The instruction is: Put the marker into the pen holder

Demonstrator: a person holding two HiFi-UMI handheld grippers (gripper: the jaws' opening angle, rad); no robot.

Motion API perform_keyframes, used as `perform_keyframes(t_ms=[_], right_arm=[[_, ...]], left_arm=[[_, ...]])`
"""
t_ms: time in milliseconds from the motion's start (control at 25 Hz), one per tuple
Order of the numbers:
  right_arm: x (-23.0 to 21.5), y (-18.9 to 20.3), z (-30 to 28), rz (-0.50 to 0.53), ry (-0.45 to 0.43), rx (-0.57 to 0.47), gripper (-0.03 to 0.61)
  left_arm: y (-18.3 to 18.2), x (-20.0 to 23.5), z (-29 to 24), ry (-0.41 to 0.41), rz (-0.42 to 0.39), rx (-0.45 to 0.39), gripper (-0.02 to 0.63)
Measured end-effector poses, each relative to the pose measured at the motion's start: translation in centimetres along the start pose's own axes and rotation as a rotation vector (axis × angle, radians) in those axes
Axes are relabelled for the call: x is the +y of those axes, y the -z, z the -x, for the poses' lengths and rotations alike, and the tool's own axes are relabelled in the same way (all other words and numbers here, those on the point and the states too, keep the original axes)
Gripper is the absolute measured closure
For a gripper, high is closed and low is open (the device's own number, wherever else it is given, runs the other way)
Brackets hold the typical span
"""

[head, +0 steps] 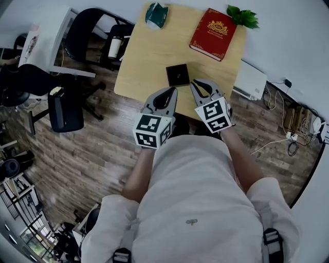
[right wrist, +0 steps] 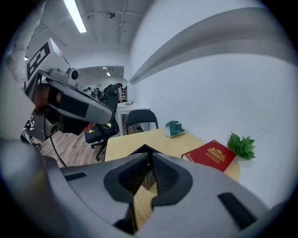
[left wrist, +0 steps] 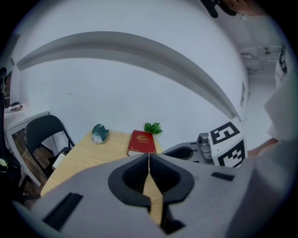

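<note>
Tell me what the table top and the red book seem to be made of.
Table top: probably wood or wood-look laminate, matte; pale yellowish surface with faint grain. Red book: hardcover, perhaps leather-look covering, with gold stamped emblem and border; exact material unclear.

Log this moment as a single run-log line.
left gripper: shut, empty | right gripper: shut, empty | pen holder: on table | marker: not seen

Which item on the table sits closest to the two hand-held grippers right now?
The black pen holder, at the near edge; red book, plant and teal object sit far back.
</note>
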State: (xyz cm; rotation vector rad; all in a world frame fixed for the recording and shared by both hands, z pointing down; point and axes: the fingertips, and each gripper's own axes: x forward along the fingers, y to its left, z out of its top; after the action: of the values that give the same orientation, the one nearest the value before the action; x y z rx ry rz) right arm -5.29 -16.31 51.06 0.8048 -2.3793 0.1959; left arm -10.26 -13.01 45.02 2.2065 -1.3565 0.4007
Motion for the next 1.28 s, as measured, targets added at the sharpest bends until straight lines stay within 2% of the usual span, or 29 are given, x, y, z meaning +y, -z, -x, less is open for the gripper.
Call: perform_keyframes(t_ms=[280,560,920,1280], right_arm=[[-0.1,0.4,3.1,0.061,-0.044,-0.035,0.558],[-0.2,1.8,7.2,0.078,-0.065,-0.061,0.569],[-0.9,3.7,12.6,0.097,-0.047,-0.101,0.578],[-0.3,3.2,17.2,0.118,-0.037,-0.167,0.578]], left_arm=[[0.4,-2.9,0.7,-0.063,0.019,-0.022,0.604],[1.4,-6.9,1.6,-0.102,0.031,-0.033,0.604],[2.3,-11.9,2.3,-0.116,0.018,-0.058,0.604],[3.0,-14.9,3.6,-0.125,0.014,-0.088,0.604]])
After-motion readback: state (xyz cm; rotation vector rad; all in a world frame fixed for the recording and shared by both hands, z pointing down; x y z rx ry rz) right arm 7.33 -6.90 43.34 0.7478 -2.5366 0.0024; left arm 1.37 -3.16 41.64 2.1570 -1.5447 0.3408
